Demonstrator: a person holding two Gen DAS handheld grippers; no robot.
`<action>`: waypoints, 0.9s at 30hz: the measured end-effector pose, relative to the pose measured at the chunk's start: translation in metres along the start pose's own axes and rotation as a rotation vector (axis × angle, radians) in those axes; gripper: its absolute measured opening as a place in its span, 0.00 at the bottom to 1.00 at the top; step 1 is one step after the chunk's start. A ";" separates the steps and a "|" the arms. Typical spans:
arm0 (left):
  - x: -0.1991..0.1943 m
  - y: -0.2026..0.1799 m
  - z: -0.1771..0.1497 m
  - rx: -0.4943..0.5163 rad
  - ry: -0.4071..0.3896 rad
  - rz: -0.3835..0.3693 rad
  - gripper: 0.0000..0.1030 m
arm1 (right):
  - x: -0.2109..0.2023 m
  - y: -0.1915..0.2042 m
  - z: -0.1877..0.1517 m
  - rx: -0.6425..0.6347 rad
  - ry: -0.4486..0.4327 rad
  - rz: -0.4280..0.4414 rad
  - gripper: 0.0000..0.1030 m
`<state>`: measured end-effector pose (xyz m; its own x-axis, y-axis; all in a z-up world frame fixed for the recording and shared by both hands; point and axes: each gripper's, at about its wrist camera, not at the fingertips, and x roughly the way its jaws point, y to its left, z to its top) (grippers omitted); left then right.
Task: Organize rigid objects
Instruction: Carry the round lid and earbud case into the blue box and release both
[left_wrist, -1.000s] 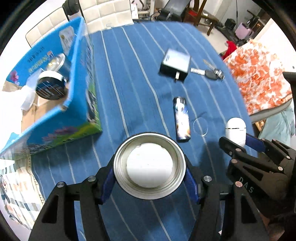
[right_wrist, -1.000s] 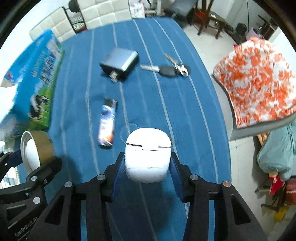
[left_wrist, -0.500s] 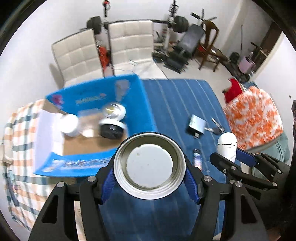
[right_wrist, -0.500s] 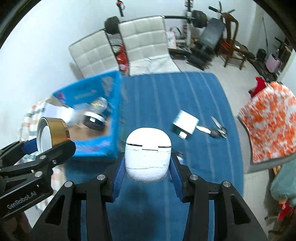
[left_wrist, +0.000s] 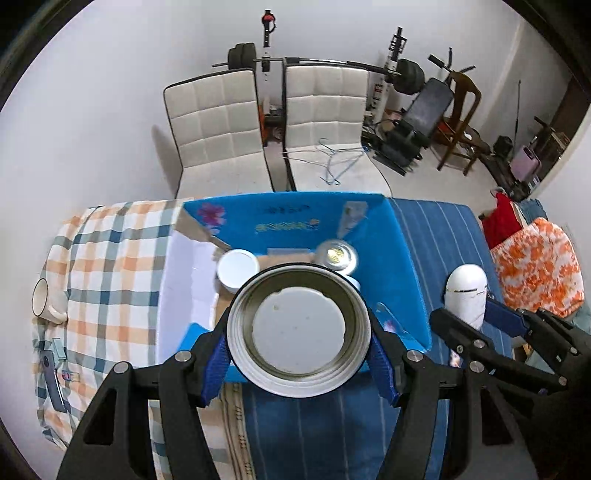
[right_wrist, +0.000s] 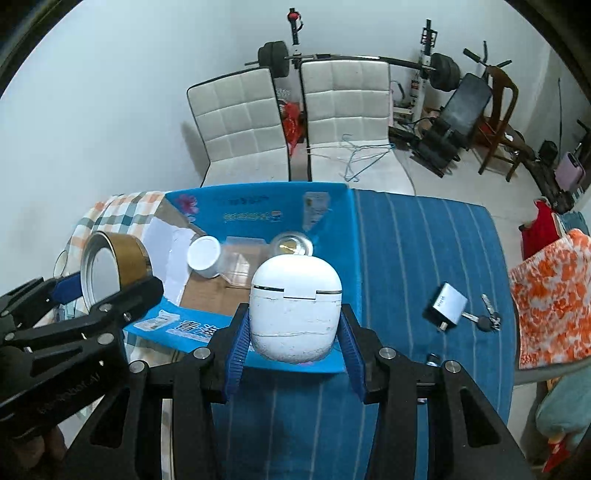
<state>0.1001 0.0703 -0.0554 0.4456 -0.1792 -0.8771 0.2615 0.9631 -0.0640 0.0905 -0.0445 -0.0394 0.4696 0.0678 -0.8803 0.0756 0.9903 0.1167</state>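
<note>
My left gripper is shut on a round metal tin with a gold band, its open side facing the camera. It hangs over the near edge of the open blue cardboard box. My right gripper is shut on a white earbud case, held above the box's near right corner. Inside the box lie a white round jar, a clear plastic piece and a shiny round tin. The left gripper with its tin shows at the left of the right wrist view.
On the blue striped tablecloth to the right lie a grey charger and keys. A white mug sits on the checked cloth at left. Two white chairs stand behind the table; an orange patterned cushion is at right.
Both grippers rose and swung left from the middle of the table to above the blue box, each still holding its object. The lighter and charger dropped out of the centre of view.
</note>
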 end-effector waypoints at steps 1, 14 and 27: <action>0.003 0.005 0.001 -0.003 0.003 0.001 0.60 | 0.006 0.003 0.002 0.001 0.009 0.005 0.47; 0.150 0.082 -0.015 -0.129 0.327 -0.035 0.60 | 0.182 0.026 -0.015 -0.013 0.296 0.053 0.47; 0.211 0.097 -0.014 -0.148 0.500 -0.109 0.60 | 0.254 0.027 -0.019 0.021 0.437 0.080 0.48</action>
<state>0.2073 0.1284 -0.2538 -0.0495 -0.1967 -0.9792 0.1435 0.9688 -0.2019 0.1952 0.0013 -0.2686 0.0591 0.1934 -0.9793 0.0738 0.9775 0.1975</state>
